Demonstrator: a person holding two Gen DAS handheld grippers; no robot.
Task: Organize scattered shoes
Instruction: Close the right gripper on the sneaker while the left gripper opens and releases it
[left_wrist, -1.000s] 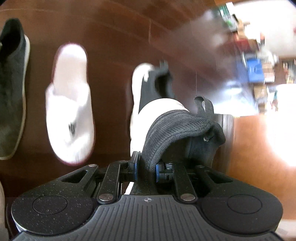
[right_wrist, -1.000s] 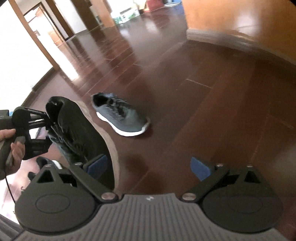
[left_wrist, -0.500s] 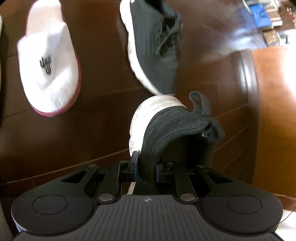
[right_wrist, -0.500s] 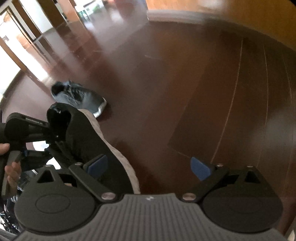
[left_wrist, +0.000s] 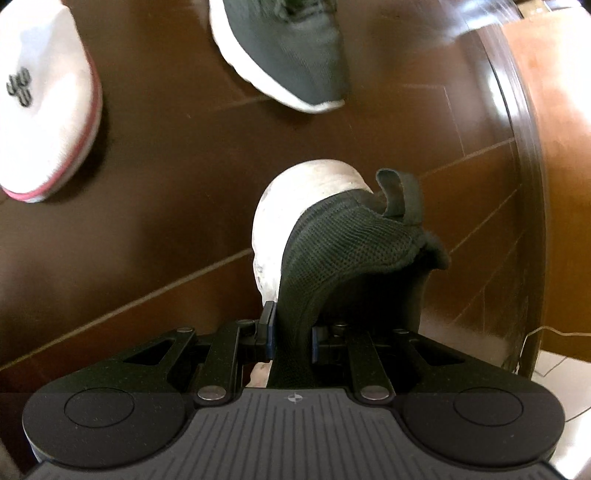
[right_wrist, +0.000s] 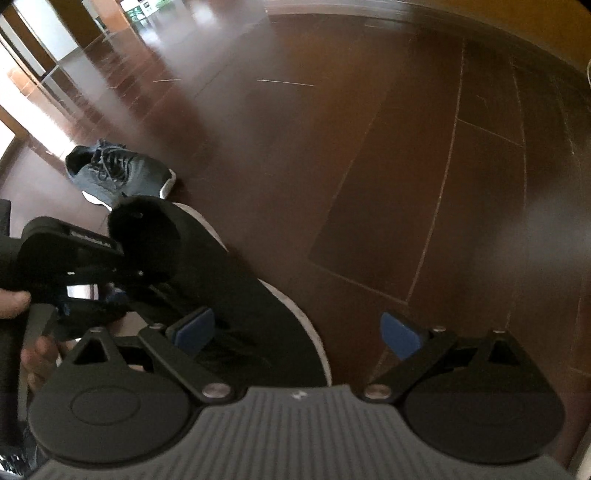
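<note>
My left gripper (left_wrist: 290, 332) is shut on the heel collar of a black knit sneaker (left_wrist: 343, 251) with a white sole, which hangs toe-down above the floor. Its mate, a dark grey laced sneaker (left_wrist: 291, 51), lies on the floor ahead at the top of the left wrist view. A white slipper (left_wrist: 40, 99) with a red sole edge lies at the upper left. In the right wrist view my right gripper (right_wrist: 299, 332) stands open and holds nothing; the held sneaker (right_wrist: 229, 295) hangs just left of it, in the left gripper (right_wrist: 85, 273). The laced sneaker (right_wrist: 122, 173) lies beyond.
Dark wooden floorboards (right_wrist: 406, 166) stretch ahead of the right gripper. A dark baseboard (left_wrist: 524, 184) and an orange-brown wall (left_wrist: 554, 92) run along the right of the left wrist view. A person's hand (right_wrist: 22, 314) grips the left tool's handle.
The left gripper has carried the black sneaker toward the wall; the laced sneaker and the slipper have slid up and out in its view. The right gripper has stayed open.
</note>
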